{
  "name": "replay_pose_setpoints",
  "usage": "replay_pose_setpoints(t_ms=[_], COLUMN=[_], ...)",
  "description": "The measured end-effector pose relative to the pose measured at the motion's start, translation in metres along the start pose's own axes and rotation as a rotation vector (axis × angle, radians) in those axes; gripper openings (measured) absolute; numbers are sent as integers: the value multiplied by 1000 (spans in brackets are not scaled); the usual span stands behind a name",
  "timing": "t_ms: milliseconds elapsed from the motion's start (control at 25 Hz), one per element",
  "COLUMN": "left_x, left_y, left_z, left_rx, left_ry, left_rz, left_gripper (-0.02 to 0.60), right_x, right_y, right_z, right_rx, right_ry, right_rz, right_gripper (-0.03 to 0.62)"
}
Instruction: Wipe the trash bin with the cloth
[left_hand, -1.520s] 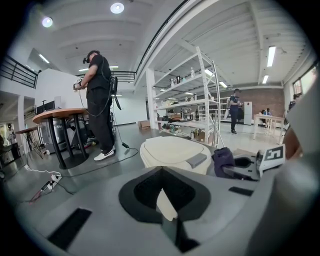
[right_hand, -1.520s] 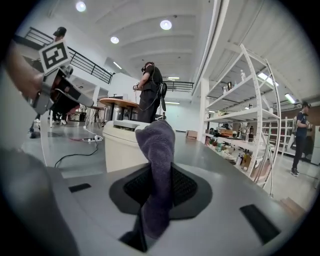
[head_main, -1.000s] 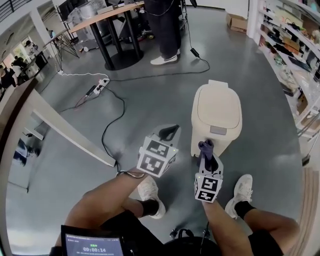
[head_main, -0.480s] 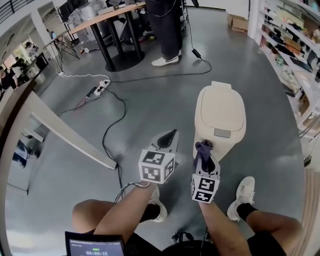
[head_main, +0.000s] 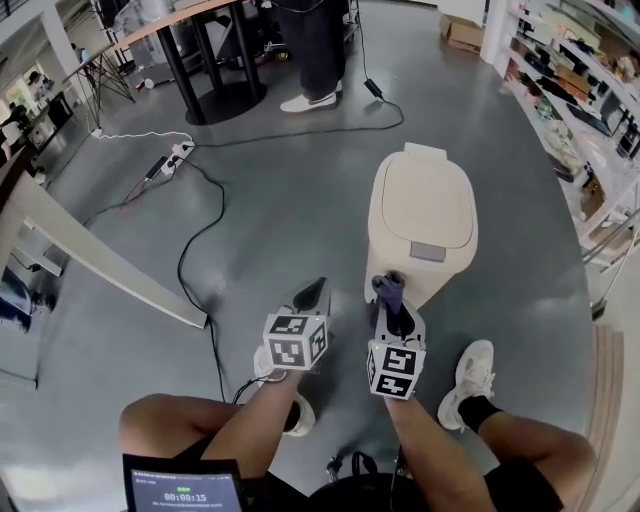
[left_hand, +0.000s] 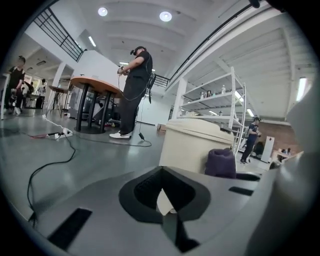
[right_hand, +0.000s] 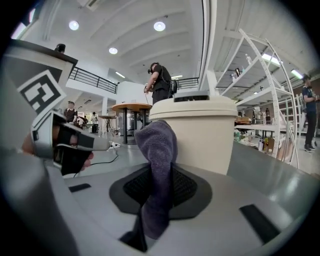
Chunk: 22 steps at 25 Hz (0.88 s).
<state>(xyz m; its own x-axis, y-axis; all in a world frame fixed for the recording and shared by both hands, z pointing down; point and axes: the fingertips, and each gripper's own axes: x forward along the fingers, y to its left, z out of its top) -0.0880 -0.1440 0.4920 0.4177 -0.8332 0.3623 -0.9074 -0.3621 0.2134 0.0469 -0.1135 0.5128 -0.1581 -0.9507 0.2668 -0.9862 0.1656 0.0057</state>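
Note:
A cream trash bin (head_main: 421, 222) with its lid down stands on the grey floor ahead of my feet. My right gripper (head_main: 388, 292) is shut on a purple cloth (head_main: 387, 288), which sticks up from the jaws close to the bin's near lower side. In the right gripper view the cloth (right_hand: 159, 155) hangs in front of the bin (right_hand: 205, 132). My left gripper (head_main: 312, 294) is shut with nothing in it, left of the bin and apart from it. The left gripper view shows the bin (left_hand: 192, 142) and cloth (left_hand: 221, 162) to its right.
Black cables (head_main: 195, 240) and a power strip (head_main: 168, 160) lie on the floor to the left. A person (head_main: 310, 50) stands by a round table (head_main: 200, 60) at the back. Shelves (head_main: 590, 90) line the right. A white beam (head_main: 100, 262) runs at the left. My shoe (head_main: 470, 372) is near the bin.
Both grippers have come lower and a little left in the head view, the left one drawing nearer the right. The cloth stays in the right gripper.

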Motion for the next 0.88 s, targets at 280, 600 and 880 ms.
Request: replay_pose_setpoints(t_ms=[280, 600, 880], left_x=[24, 46, 50], left_y=[-27, -61, -60], left_z=[-30, -52, -57], left_rx=[18, 52, -14], left_ry=[16, 36, 45], left_rz=[-20, -67, -67], left_gripper=[-2, -2, -2], right_x=[-4, -12, -27], right_y=[-58, -109, -120], right_z=[-17, -35, -48], right_rx=[-4, 27, 98], right_ry=[18, 49, 51], right_rz=[-101, -192, -241], right_gripper=[75, 75, 75])
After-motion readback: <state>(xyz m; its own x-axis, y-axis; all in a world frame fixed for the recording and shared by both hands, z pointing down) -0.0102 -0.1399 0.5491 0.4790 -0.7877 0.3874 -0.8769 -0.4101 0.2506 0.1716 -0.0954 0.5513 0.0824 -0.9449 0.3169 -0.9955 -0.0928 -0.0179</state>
